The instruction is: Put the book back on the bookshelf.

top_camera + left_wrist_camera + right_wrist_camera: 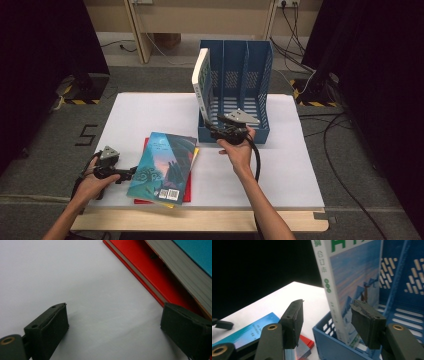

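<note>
A white book (201, 80) with a blue-and-green cover stands in the left slot of the blue file rack (245, 65), leaning left. My right gripper (212, 124) is at the rack's front left corner. In the right gripper view its jaws are open (327, 325) on either side of the book's lower spine (332, 302), and neither pad presses on it. A teal book (162, 167) lies on top of a red book (189, 194). My left gripper (131, 172) is open at that stack's left edge. Its jaws (113, 325) hang over bare white table, beside the red book (140, 262).
A white sheet (150, 110) covers the table, with a wooden edge (200, 220) along the front. The rack's middle and right slots (250, 100) hold nothing. Cables trail over the grey floor (345, 165) to the right. Dark curtains flank both sides.
</note>
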Demonstrator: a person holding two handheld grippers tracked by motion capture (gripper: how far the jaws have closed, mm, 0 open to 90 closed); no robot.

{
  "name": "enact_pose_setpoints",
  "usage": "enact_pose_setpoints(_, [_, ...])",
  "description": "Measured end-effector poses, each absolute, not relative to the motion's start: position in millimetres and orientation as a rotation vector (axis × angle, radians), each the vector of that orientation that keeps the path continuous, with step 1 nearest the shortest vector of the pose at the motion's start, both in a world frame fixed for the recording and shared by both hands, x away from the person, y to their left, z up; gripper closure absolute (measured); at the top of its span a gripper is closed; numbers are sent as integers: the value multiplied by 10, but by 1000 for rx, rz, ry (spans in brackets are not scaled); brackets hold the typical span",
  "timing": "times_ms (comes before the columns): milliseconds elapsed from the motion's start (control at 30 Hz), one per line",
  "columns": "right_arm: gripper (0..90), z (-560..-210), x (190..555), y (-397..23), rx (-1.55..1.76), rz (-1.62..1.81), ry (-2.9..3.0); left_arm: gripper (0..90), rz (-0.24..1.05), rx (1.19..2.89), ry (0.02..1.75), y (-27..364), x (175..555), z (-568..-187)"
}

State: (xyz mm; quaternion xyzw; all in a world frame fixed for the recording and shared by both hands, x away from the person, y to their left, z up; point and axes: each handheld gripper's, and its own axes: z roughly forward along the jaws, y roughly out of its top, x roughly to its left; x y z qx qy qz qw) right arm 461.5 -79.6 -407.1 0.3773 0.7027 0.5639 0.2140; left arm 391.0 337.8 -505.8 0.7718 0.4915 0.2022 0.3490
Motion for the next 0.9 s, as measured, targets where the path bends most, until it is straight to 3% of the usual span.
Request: enact_pose_setpoints(900, [395, -4098, 4346, -973, 1048, 1610, 1982, 67, 524, 1999, 1273, 3379, 3910, -5059])
